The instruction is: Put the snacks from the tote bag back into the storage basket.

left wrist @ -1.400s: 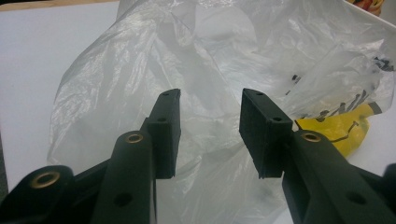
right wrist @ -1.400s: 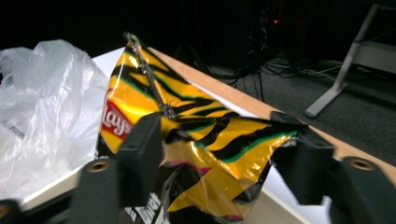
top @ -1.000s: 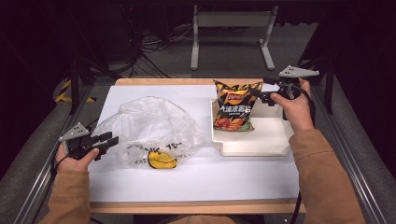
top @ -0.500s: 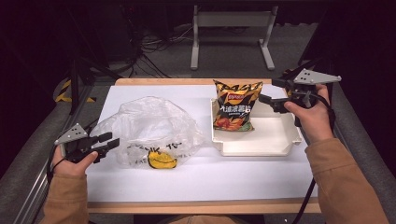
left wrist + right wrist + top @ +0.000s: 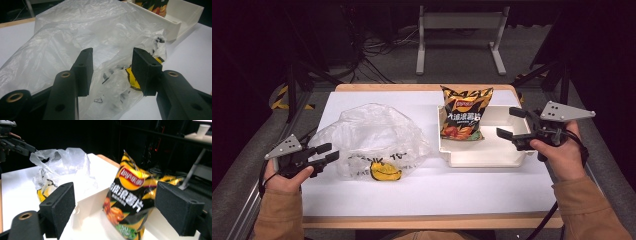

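Note:
An orange and black chip bag [image 5: 464,114] stands upright against the far left wall of a white tray [image 5: 482,155]. A crumpled clear plastic bag [image 5: 372,135] with a yellow print [image 5: 384,171] lies left of the tray. My right gripper [image 5: 510,122] is open at the tray's right rim, apart from the chip bag [image 5: 130,192], which I see between its wide jaws [image 5: 117,207]. My left gripper [image 5: 328,152] is open at the plastic bag's left edge. Its jaws [image 5: 113,71] point at the plastic bag [image 5: 75,32], with nothing between them.
The table top [image 5: 437,190] is white, with a wooden edge at front and back. Dark floor, cables and a metal stand [image 5: 459,20] lie beyond the far edge. The other hand's gripper [image 5: 15,143] shows far off beyond the plastic bag [image 5: 65,162].
My right gripper has drawn back from the chip bag's right side, toward the person and slightly right. The left gripper has barely moved.

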Action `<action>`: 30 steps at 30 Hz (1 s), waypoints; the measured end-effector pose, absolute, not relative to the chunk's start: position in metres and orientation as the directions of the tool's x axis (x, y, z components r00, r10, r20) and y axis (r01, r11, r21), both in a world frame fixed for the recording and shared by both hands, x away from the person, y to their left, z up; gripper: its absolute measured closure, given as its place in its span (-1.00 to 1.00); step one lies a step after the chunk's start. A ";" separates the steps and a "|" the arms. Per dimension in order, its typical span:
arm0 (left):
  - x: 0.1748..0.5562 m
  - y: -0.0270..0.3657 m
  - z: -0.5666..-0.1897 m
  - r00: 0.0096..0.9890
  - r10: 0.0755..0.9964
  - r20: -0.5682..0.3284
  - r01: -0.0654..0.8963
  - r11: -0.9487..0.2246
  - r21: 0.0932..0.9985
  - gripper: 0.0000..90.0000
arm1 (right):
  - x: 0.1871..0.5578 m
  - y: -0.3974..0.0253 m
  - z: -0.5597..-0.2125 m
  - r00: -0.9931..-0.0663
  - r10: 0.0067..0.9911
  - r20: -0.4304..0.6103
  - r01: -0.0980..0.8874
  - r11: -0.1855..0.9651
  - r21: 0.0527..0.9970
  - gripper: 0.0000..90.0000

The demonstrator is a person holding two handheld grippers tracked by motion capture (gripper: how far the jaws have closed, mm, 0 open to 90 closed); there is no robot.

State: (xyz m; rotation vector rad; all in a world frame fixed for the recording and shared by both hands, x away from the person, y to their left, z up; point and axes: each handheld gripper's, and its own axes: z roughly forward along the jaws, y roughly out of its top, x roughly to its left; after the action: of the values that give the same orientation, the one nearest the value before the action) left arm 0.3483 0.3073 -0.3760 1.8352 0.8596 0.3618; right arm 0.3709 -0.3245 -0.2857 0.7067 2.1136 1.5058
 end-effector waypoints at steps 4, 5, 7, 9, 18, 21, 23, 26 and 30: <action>0.345 0.309 -0.379 0.704 0.695 -0.150 0.392 -0.203 0.897 0.17 | 0.364 -0.325 -0.295 -0.759 0.649 -0.057 0.165 0.276 0.947 -0.58; 0.342 0.309 -0.380 0.704 0.694 -0.153 0.391 -0.199 0.898 0.17 | 0.361 -0.325 -0.300 -0.749 0.659 -0.066 0.170 0.289 0.942 -0.59; 0.340 0.310 -0.382 0.707 0.691 -0.152 0.389 -0.200 0.899 0.17 | 0.358 -0.325 -0.305 -0.740 0.669 -0.071 0.173 0.292 0.941 -0.59; 0.339 0.310 -0.383 0.707 0.690 -0.151 0.388 -0.201 0.899 0.17 | 0.355 -0.325 -0.310 -0.730 0.680 -0.074 0.174 0.290 0.941 -0.60; 0.328 0.305 -0.382 0.722 0.679 -0.137 0.365 -0.204 0.908 0.16 | 0.354 -0.330 -0.344 -0.710 0.704 -0.019 0.229 0.256 0.939 -0.61; 0.326 0.305 -0.383 0.724 0.676 -0.139 0.362 -0.200 0.910 0.16 | 0.356 -0.330 -0.354 -0.701 0.713 -0.016 0.241 0.258 0.935 -0.61; 0.325 0.304 -0.384 0.723 0.676 -0.141 0.365 -0.201 0.909 0.16 | 0.356 -0.330 -0.362 -0.693 0.721 -0.001 0.246 0.238 0.940 -0.60; 0.323 0.304 -0.384 0.724 0.676 -0.136 0.361 -0.203 0.910 0.16 | 0.357 -0.329 -0.374 -0.684 0.730 0.019 0.271 0.229 0.935 -0.59; 0.323 0.302 -0.385 0.726 0.673 -0.140 0.361 -0.200 0.911 0.15 | 0.357 -0.328 -0.386 -0.642 0.765 0.042 0.296 0.198 0.934 -0.59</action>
State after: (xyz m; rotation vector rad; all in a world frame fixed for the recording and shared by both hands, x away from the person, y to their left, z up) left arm 0.3228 0.3022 -0.3848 1.8130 0.8098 0.3491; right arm 0.3569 -0.3279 -0.3863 0.9889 2.0433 1.4406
